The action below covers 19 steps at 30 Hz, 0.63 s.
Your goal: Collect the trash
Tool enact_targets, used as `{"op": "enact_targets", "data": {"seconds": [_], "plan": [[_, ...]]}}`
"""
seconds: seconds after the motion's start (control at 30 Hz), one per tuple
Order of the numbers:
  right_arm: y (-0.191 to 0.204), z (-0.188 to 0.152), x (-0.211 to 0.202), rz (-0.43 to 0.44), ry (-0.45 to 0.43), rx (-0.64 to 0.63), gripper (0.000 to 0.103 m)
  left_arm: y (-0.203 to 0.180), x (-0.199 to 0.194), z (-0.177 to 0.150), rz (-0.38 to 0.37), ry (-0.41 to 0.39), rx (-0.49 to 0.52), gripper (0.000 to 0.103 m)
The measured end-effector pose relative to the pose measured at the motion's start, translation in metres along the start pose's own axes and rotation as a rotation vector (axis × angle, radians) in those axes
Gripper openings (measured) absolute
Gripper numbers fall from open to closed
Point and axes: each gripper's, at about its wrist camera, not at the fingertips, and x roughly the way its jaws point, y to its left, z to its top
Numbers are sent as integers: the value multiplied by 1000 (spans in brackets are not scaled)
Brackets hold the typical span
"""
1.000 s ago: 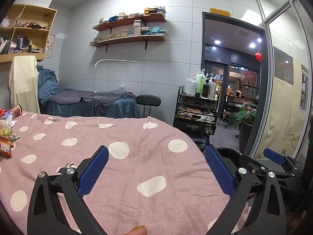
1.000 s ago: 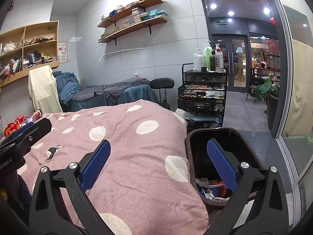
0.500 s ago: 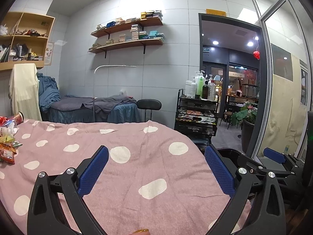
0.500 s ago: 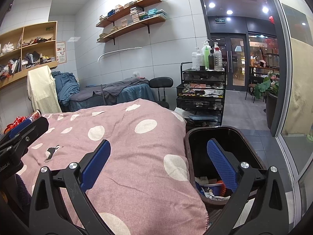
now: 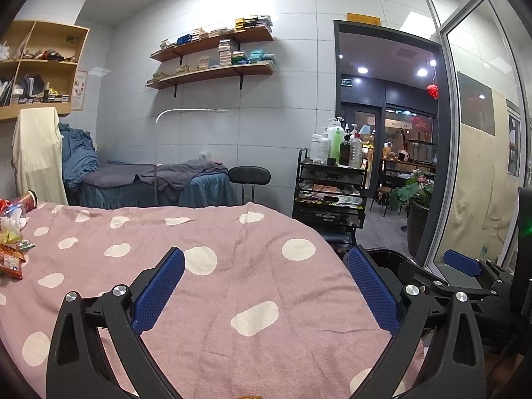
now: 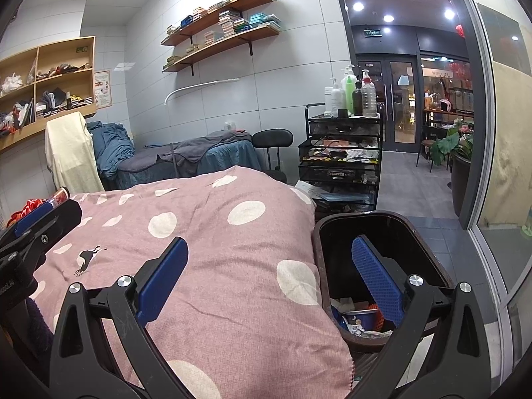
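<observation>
Both the left gripper (image 5: pixel 264 286) and right gripper (image 6: pixel 269 276) hang spread wide and empty above the pink polka-dot blanket (image 5: pixel 212 286); colourful crumpled wrappers (image 5: pixel 11 249) lie at its far left edge, the black plastic trash bin (image 6: pixel 429 259) stands right

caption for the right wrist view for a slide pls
Open right gripper over a pink polka-dot blanket, beside a black trash bin already holding litter.

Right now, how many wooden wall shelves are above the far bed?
2. The upper shelf and the lower shelf are mounted one above the other on the tiled wall, both stacked with small boxes. The cubby unit to the left isn't counted.
</observation>
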Motion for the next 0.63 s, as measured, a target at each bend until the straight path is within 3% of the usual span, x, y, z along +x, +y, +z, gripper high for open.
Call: {"op": "enact_targets", "data": {"seconds": [0.63], "plan": [[2, 0, 7, -6, 31, 17, 98, 13, 11, -10, 29, 48, -12, 98]]}}
